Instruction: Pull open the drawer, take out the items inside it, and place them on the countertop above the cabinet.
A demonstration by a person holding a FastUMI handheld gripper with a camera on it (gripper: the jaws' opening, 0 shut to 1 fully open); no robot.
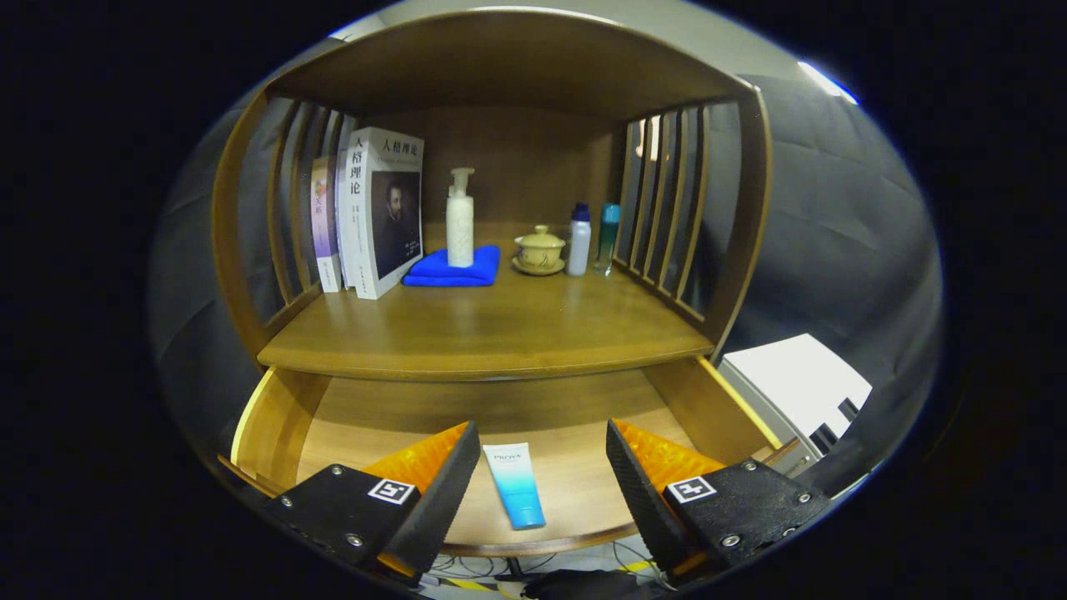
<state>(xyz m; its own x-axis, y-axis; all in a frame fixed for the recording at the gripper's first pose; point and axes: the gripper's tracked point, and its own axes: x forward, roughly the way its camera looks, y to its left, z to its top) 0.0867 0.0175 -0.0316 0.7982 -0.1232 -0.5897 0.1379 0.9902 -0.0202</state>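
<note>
I had the gripper (542, 492) spread wide, its two fingers well apart and holding nothing, poised above the pulled-out drawer (275, 417). Between the fingers, at my 12 o'clock and slightly nearer the left one, a blue-and-white tube (514, 485) lay flat on the drawer floor, touching neither finger. It was the one item I could see in the drawer.

Beyond the drawer, the countertop (500, 333) ran across under a wooden hutch. Farther back, at about 11 o'clock, books (375, 212) stood upright against the slatted left side. Just right of them lay a folded blue cloth (454, 268) with a white pump bottle (459, 221) standing on it. At 12 o'clock I noted a lidded cup on a saucer (539, 250); just right of that stood a white bottle with a dark cap (578, 240) and a teal-capped bottle (608, 237) near the right slats.
</note>
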